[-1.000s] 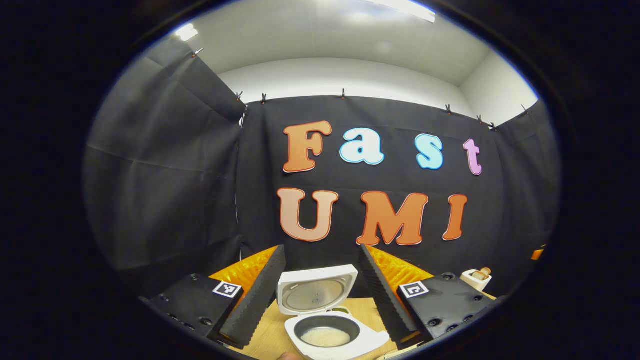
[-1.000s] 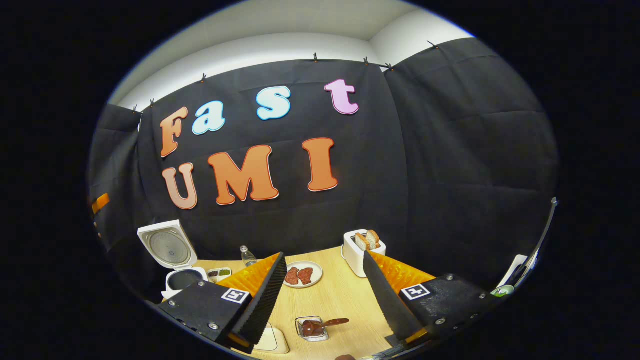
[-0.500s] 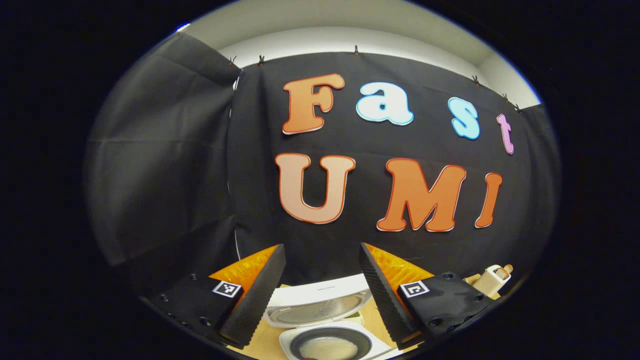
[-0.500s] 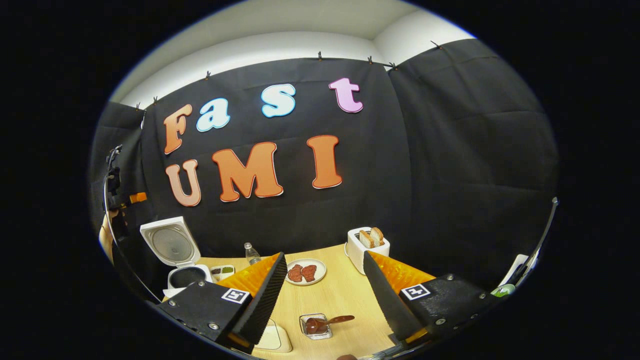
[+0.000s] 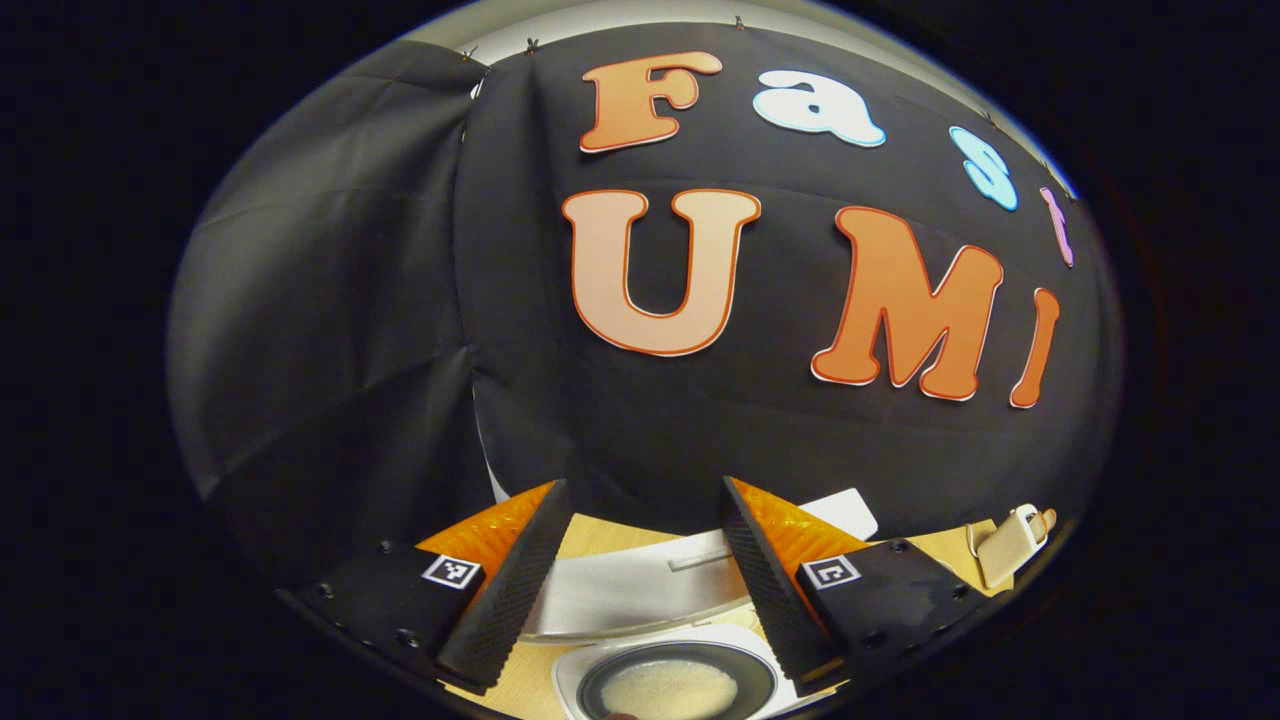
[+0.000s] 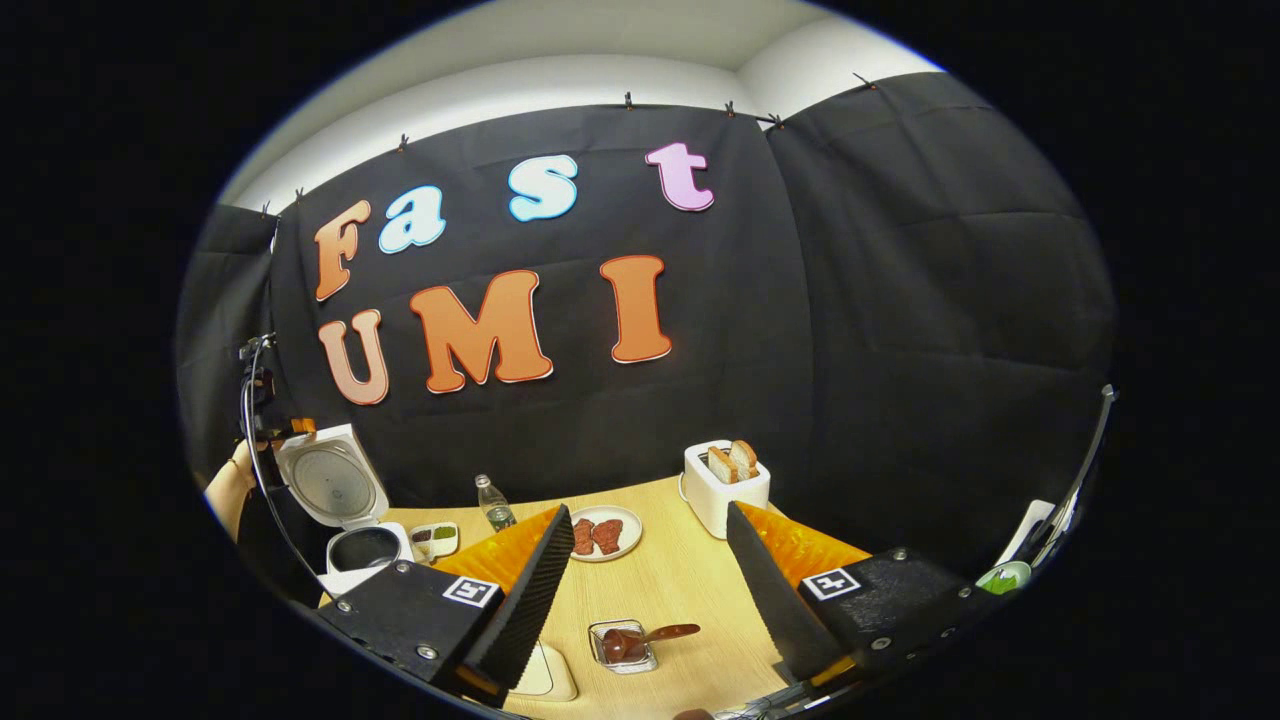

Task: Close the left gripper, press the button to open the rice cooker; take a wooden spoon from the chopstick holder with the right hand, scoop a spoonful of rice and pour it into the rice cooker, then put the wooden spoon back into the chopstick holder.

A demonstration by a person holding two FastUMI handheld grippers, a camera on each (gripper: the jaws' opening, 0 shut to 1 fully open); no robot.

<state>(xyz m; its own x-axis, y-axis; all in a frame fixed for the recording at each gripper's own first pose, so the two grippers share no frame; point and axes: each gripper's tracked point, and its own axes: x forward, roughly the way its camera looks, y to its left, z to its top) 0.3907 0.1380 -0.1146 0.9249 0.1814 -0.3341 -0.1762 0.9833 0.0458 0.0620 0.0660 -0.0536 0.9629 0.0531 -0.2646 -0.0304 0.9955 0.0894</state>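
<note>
Left gripper view: tool [image 5: 640,560] spread above round rice cooker [image 5: 675,685] holding pale grainy rice [image 5: 668,690].

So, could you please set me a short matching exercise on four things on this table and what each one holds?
Things:
1. toaster
2. plate
3. rice cooker
4. glass dish

Contents:
a. a brown spoon
b. white rice
c. bread slices
d. red-brown pieces

Pairs: 1-c, 2-d, 3-b, 4-a. The rice shows in the left gripper view.
</note>
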